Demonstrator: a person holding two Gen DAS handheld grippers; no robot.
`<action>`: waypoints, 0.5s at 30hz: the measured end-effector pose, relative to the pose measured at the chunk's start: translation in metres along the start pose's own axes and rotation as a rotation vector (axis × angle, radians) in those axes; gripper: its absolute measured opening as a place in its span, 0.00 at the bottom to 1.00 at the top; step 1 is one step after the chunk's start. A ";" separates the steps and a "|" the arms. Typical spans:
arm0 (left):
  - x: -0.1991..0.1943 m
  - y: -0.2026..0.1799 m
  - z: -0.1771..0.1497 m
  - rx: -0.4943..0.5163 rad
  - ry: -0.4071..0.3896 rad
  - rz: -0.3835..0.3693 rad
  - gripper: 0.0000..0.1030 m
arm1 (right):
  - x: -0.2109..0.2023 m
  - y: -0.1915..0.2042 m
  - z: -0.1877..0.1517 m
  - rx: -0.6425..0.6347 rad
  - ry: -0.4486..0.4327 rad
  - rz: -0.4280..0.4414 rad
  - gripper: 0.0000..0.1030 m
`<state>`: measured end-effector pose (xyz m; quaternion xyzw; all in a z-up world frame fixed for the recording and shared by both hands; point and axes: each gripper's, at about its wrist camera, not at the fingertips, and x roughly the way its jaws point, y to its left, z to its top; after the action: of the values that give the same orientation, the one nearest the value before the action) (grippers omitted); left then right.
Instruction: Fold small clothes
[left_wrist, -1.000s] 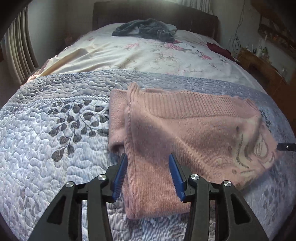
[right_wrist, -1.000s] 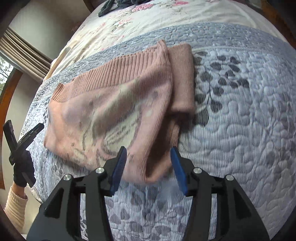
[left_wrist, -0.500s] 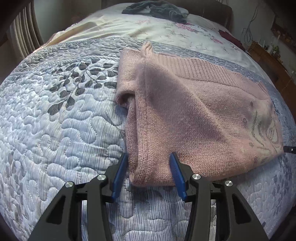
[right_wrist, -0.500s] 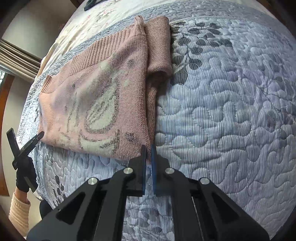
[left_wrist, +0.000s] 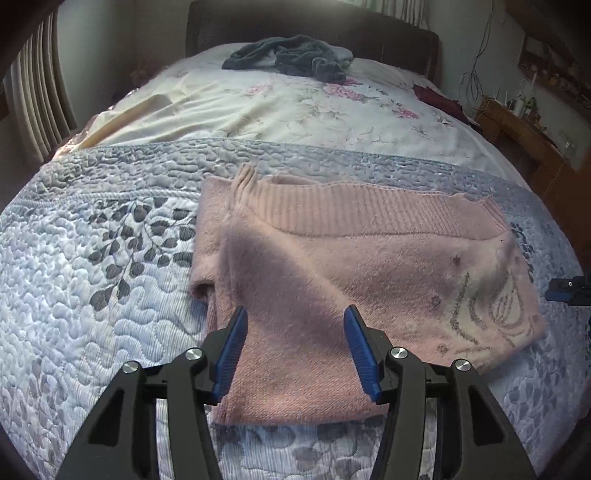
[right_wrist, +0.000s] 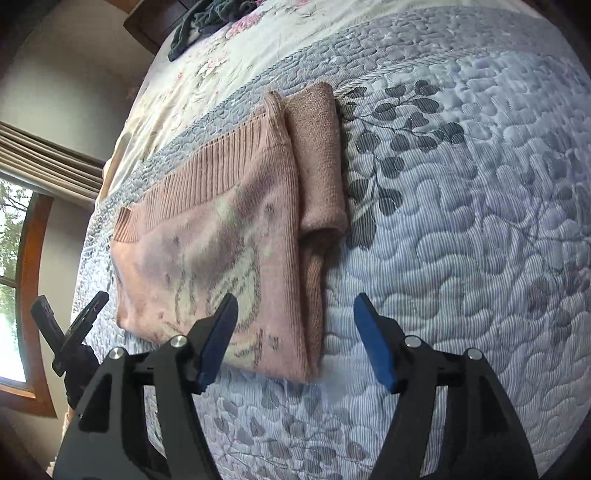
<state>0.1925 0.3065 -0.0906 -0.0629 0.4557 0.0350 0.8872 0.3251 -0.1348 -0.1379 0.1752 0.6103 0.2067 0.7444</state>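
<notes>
The pink sweater (left_wrist: 332, 280) lay folded on the bed (left_wrist: 110, 295); both claws, left (left_wrist: 295, 350) and right (right_wrist: 295, 336), gaped empty; perhaps another fold remained.

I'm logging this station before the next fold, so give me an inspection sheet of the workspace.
Surface: grey quilt over a floral sheet on a bed.
Job's things: pink sweater lying folded flat, sleeve tucked at one side.
Clutter: dark clothes heaped near the headboard; dark red cloth at the bed's edge.
Grippers: left gripper open above the sweater; right gripper open over its corner.
Cables: wires hanging on the wall.
Surroundings: wooden nightstand, curtains, window.
</notes>
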 end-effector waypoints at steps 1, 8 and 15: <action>0.006 -0.006 0.007 0.007 -0.001 -0.007 0.53 | 0.005 -0.003 0.006 0.016 0.014 0.013 0.63; 0.056 -0.028 0.037 0.015 0.047 -0.075 0.53 | 0.036 -0.018 0.033 0.071 0.034 0.049 0.63; 0.086 -0.019 0.038 -0.062 0.114 -0.111 0.53 | 0.050 -0.028 0.039 0.104 0.017 0.134 0.45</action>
<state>0.2753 0.2938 -0.1376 -0.1176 0.5001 -0.0037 0.8579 0.3743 -0.1328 -0.1862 0.2523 0.6133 0.2254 0.7137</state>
